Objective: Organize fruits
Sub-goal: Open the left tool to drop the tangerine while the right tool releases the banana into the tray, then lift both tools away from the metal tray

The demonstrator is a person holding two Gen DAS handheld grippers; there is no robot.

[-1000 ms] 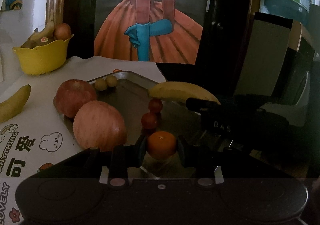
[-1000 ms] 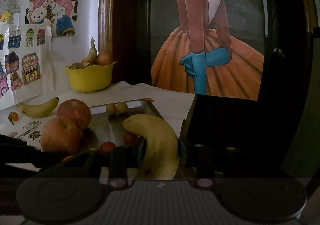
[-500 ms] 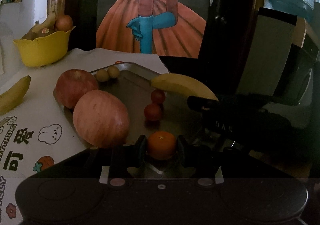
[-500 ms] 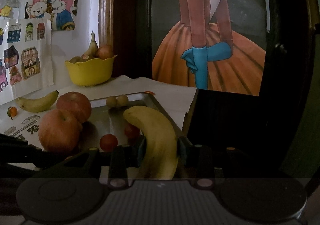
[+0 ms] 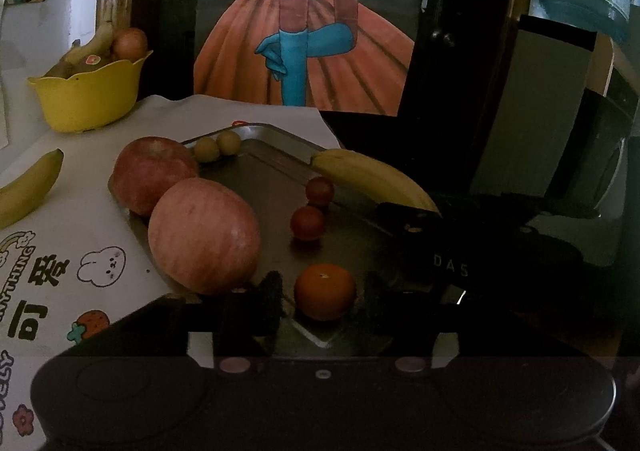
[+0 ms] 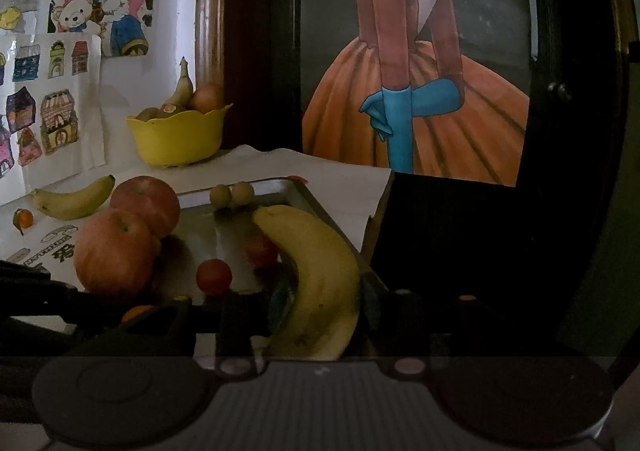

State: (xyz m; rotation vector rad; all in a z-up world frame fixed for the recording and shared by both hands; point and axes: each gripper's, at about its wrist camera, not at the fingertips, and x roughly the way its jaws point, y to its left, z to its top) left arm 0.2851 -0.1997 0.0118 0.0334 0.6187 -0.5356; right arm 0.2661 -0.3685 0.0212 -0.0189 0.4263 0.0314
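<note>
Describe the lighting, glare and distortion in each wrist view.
Left wrist view: dim overall, brightest on the white tablecloth at left; the right side sinks into near black; a faint sheen on the metal tray; fisheye bends the frame edges. Right wrist view: equally dim, the wall drawings lit best, the banana close and swollen by the lens, the corners dark.

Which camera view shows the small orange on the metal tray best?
The left wrist view. There the small orange sits whole on the metal tray, centred between the fingers of the left gripper, with gaps on both sides. In the right wrist view only a sliver of it shows behind the dark gripper body.
</note>
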